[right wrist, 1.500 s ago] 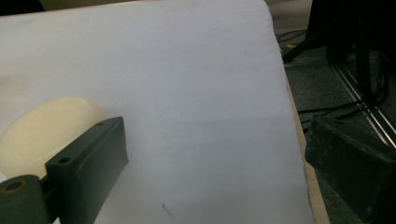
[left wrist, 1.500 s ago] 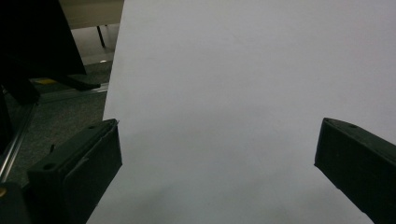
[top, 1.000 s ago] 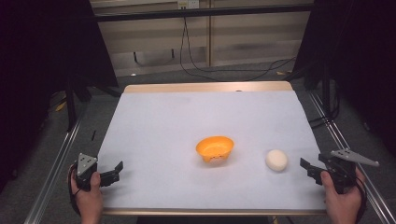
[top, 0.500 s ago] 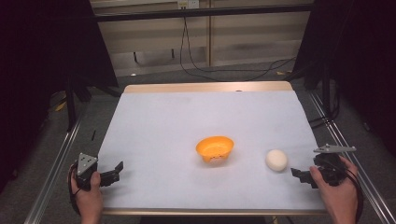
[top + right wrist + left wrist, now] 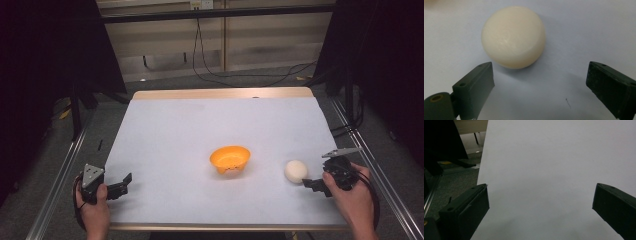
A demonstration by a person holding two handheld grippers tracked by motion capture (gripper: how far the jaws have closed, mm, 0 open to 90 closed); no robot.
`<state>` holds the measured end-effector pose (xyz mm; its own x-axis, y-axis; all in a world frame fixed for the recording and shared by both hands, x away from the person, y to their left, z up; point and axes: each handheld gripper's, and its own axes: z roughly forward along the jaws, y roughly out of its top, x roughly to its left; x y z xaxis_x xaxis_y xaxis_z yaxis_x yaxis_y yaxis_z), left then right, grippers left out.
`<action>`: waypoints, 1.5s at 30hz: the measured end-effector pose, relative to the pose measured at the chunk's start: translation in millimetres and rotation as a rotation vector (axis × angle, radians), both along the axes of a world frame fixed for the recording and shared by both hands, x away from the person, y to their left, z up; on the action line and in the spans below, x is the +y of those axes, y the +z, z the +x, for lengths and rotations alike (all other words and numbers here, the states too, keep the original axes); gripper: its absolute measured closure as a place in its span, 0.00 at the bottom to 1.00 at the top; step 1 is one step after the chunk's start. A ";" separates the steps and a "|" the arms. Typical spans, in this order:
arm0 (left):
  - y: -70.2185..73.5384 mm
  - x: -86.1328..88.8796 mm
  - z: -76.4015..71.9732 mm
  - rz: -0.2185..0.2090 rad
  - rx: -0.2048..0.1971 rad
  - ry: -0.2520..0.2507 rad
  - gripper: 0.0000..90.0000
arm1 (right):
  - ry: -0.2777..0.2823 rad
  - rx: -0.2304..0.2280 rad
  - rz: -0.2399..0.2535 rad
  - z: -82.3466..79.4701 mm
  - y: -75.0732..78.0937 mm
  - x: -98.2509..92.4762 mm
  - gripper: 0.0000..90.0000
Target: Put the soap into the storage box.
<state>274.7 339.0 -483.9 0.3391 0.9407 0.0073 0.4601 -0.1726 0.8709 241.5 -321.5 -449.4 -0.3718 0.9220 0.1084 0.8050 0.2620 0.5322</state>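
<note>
My right gripper had just spread its jaws wide, with nothing between them yet; the cream ball sat just ahead of them on the white sheet, near the orange bowl. Smooth, rounded and probably waxy, it could have rolled off if one pad nudged it first. My left gripper hung open and empty over bare sheet. The bowl looked like thin glossy plastic, easily tipped.
</note>
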 end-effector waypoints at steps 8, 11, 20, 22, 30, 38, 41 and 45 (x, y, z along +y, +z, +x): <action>0.1 -0.1 -0.2 0.003 -0.001 -0.001 0.01 | 0.041 0.032 -0.012 7.0 3.6 13.2 0.09; -0.1 -0.7 0.1 0.003 0.002 -0.002 0.01 | 0.062 0.051 -0.021 11.9 3.6 19.1 0.08; -0.2 -0.9 0.6 0.006 0.005 -0.003 0.01 | 0.094 0.063 -0.007 22.5 1.2 30.3 0.08; -0.3 -1.1 0.6 0.005 0.004 -0.003 0.01 | 0.099 0.068 -0.013 25.1 0.4 33.5 0.08; -0.2 -0.9 0.7 0.004 0.006 -0.001 0.01 | 0.067 0.079 -0.059 33.7 -5.3 43.9 0.12; -0.2 -0.7 0.8 0.001 0.007 -0.004 0.01 | 0.040 0.077 -0.073 36.7 -8.0 45.2 0.26; -0.2 -0.6 0.9 0.001 0.006 -0.005 0.01 | 0.032 0.079 -0.073 36.2 -8.0 46.2 0.26; 0.0 0.3 1.0 0.004 0.007 -0.007 0.01 | 0.028 0.082 -0.057 36.1 -11.4 44.0 0.26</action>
